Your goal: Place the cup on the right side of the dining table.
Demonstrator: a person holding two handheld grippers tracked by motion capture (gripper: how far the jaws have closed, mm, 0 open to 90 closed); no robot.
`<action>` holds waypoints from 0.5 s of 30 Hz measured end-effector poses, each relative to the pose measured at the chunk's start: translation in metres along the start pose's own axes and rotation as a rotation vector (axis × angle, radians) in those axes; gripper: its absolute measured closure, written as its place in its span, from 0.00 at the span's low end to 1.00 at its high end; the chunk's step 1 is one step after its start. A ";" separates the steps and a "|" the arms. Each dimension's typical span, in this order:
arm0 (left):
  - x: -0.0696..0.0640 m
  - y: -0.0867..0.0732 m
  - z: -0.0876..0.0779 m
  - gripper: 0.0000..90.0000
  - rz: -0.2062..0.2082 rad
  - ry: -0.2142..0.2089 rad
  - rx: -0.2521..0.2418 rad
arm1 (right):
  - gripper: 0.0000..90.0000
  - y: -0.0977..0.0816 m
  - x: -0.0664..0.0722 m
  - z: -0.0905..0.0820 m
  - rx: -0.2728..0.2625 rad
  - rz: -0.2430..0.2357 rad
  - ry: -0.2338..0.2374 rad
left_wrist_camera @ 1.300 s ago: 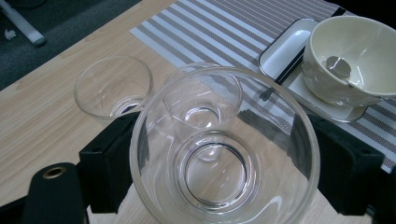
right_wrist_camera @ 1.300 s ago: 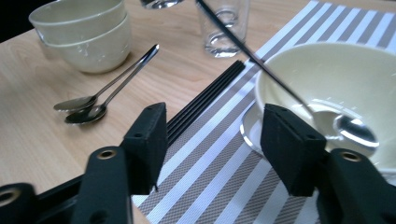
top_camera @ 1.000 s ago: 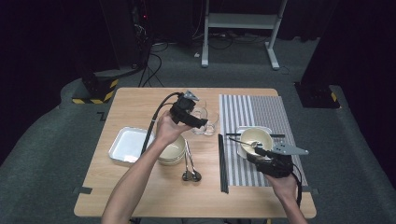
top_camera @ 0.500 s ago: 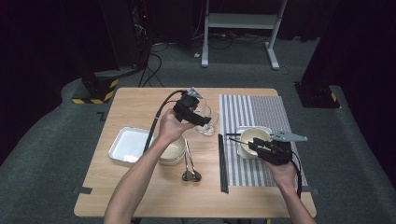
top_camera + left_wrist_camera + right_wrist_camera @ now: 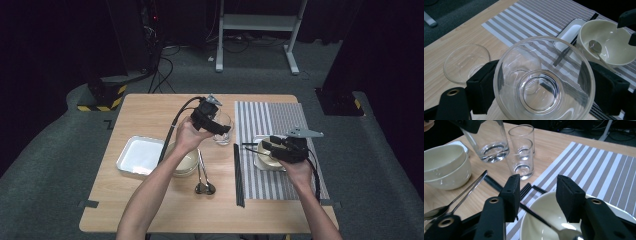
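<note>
Bare tabletop (image 5: 150, 107) lies along the far edge and the near edge, room enough to pass; the middle is crowded: a metal tray (image 5: 137, 156) at the left, stacked bowls (image 5: 184, 163) just beside it, two spoons (image 5: 202, 172) and black chopsticks (image 5: 238, 175) lying lengthways, standing glasses (image 5: 521, 150) near the striped mat (image 5: 280, 120); a bowl (image 5: 270, 159) blocks the mat's near half; its far half is free.

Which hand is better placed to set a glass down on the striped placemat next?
Left. The left gripper already clamps a clear glass above the table beside the striped placemat. The right gripper is open over the cream bowl, holding nothing.
</note>
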State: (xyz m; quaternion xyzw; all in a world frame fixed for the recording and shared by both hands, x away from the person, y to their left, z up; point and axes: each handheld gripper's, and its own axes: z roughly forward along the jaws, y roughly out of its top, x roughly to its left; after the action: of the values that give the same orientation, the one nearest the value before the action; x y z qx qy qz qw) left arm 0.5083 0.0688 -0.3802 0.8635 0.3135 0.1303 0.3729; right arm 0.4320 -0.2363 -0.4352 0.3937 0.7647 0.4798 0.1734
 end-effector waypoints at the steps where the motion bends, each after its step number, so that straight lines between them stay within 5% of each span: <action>1: 0.000 0.001 0.000 0.20 0.003 -0.001 0.003 | 0.57 0.001 0.000 0.002 0.003 0.000 0.002; 15: -0.009 0.012 0.006 0.20 0.008 -0.030 -0.003 | 0.52 0.019 -0.004 0.019 0.014 -0.031 0.002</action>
State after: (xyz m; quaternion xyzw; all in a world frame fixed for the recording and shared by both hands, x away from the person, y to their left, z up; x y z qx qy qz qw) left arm 0.5090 0.0537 -0.3756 0.8659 0.3043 0.1192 0.3786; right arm 0.4546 -0.2235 -0.4285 0.3826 0.7742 0.4719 0.1773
